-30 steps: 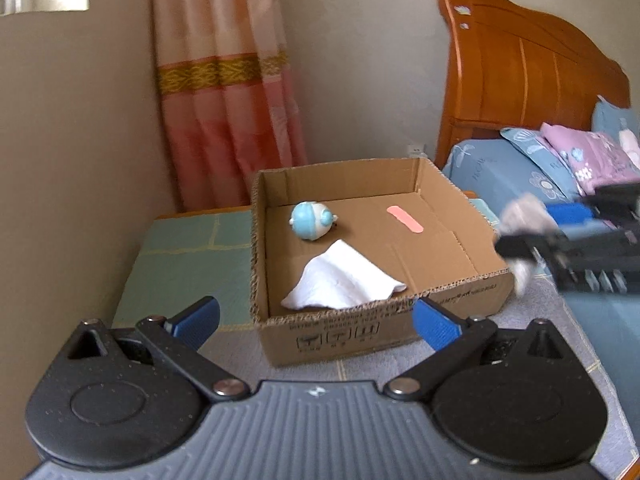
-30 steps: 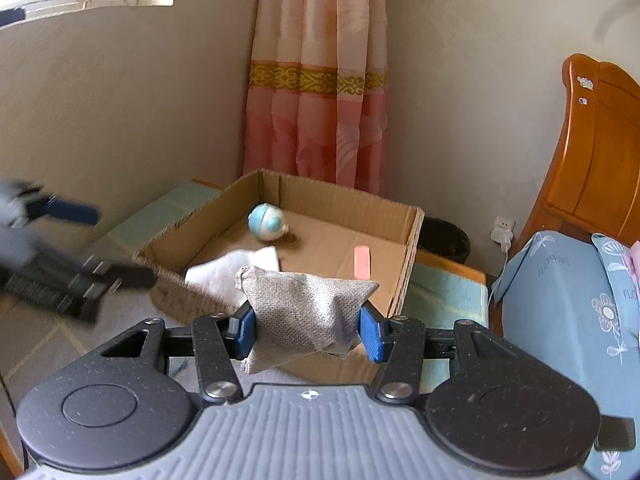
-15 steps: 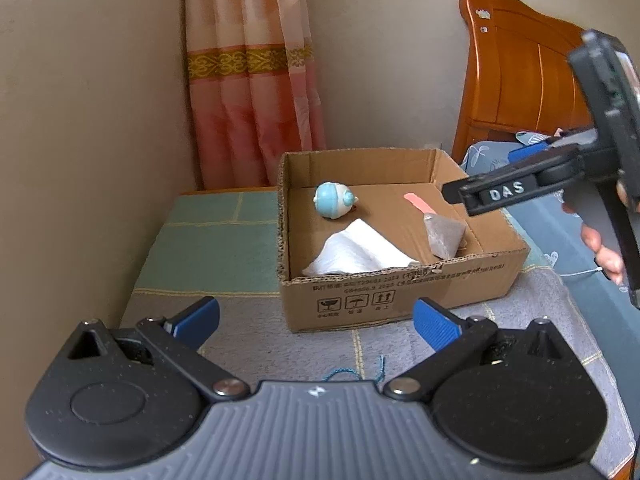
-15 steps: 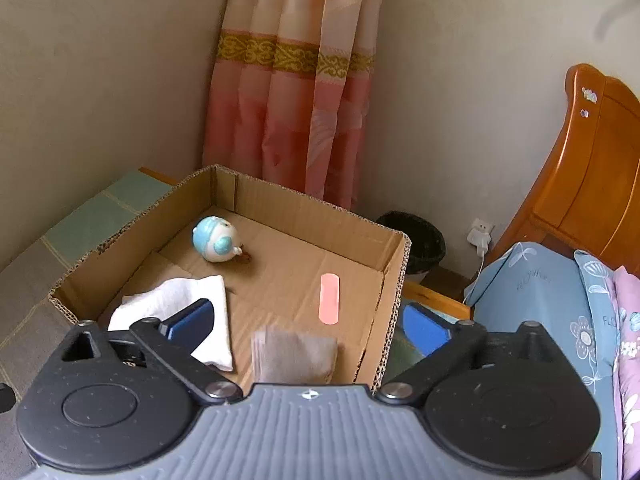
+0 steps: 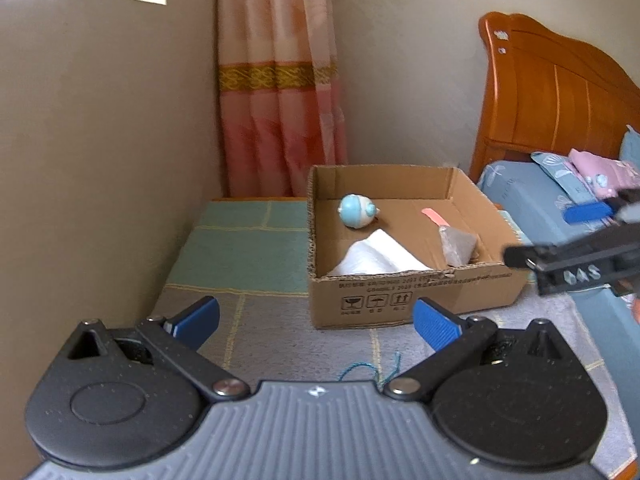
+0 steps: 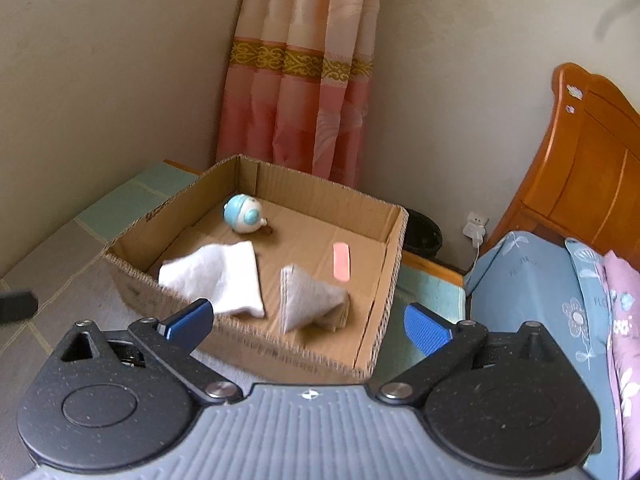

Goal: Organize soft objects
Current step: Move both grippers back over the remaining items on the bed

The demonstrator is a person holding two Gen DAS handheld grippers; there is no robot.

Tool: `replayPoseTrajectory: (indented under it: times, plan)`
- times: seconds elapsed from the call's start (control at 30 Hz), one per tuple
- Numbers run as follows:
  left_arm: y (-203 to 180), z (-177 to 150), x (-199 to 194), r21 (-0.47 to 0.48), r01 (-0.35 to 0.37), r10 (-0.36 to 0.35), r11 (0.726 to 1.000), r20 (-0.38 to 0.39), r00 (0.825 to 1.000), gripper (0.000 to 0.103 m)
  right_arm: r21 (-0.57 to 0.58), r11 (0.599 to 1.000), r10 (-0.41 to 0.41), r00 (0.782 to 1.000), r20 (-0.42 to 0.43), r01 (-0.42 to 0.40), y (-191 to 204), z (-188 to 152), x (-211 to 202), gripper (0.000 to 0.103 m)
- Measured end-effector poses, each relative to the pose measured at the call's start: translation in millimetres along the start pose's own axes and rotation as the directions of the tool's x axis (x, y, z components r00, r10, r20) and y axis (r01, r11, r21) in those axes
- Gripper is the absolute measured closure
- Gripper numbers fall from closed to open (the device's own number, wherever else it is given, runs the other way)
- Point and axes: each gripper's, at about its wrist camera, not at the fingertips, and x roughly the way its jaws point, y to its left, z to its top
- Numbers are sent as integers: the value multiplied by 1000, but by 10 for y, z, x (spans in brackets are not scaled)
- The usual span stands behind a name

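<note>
An open cardboard box (image 5: 416, 300) (image 6: 248, 336) stands on a patchwork-covered surface. Inside lie a grey pyramid-shaped beanbag (image 6: 310, 302) (image 5: 458, 245), a white folded cloth (image 6: 216, 276) (image 5: 376, 258), a blue-and-white round toy (image 6: 244, 214) (image 5: 356, 210) and a pink strip (image 6: 341, 261) (image 5: 436, 216). My right gripper (image 6: 308, 322) is open and empty, just in front of the box's near wall; it also shows in the left wrist view (image 5: 576, 240), at the box's right. My left gripper (image 5: 316, 318) is open and empty, short of the box.
A teal thread (image 5: 368, 368) lies on the patchwork cover (image 5: 256, 320) before the box. A wall is at the left, a pink curtain (image 6: 300, 80) behind. A bed with wooden headboard (image 5: 560, 92) and blue bedding (image 6: 532, 296) is at the right; a dark bin (image 6: 424, 236) stands behind the box.
My right gripper carried the grey beanbag over the box, opened and dropped it inside, then drew back. My left gripper pulled back from the box, still open.
</note>
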Motion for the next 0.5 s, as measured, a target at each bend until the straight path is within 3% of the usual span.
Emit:
replayPoseTrajectory:
  times: [0.27,0.5]
  plan:
    - [2,-376,39,19,7,-7,1000,-36,999,0,52,999,-10,999,-39,12,-25,-484,-217,0]
    - [21,-633,21,50,3,0,999,-70,998,0,111,994,32,994,-108,-20,-13,-996,-345,0]
